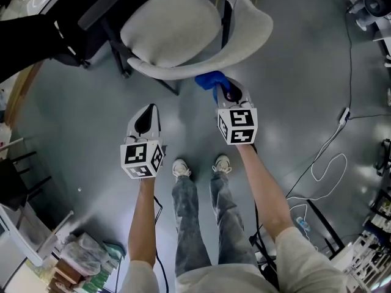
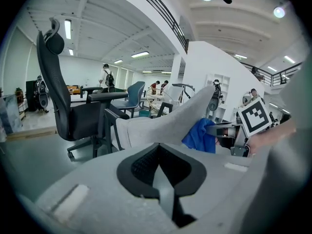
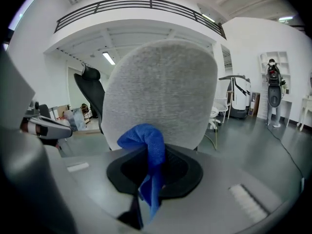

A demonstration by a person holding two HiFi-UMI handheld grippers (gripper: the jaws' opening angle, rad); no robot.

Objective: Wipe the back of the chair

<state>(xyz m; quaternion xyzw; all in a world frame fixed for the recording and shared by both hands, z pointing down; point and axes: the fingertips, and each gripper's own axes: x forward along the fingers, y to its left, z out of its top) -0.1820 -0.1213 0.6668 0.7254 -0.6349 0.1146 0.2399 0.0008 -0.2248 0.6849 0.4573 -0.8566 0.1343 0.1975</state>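
Our right gripper [image 3: 151, 167] was clamped on a blue cloth [image 3: 146, 141], and the jaws held a narrow part of it, so that a soft bunch stood out in front of them. We think it was held this way so that only the cloth, not the hard jaws, would meet the fabric. The back of the chair [image 3: 163, 89] stood directly in front of this gripper and filled the middle of its view. In the left gripper view the cloth seemed to lie against the outer side of the back, low and near its right part, but we could not be sure of full contact. Our left gripper [image 1: 145, 118] had its jaws together with nothing between them. It hung over the grey floor [image 1: 73, 139], on the left and nearer to us than the chair, well apart from the back. We judged that it was kept aside to leave room for the wiping strokes. From how things lay, the wiping seemed to be at a low point of the back, with most of the surface above and to the left of the cloth.
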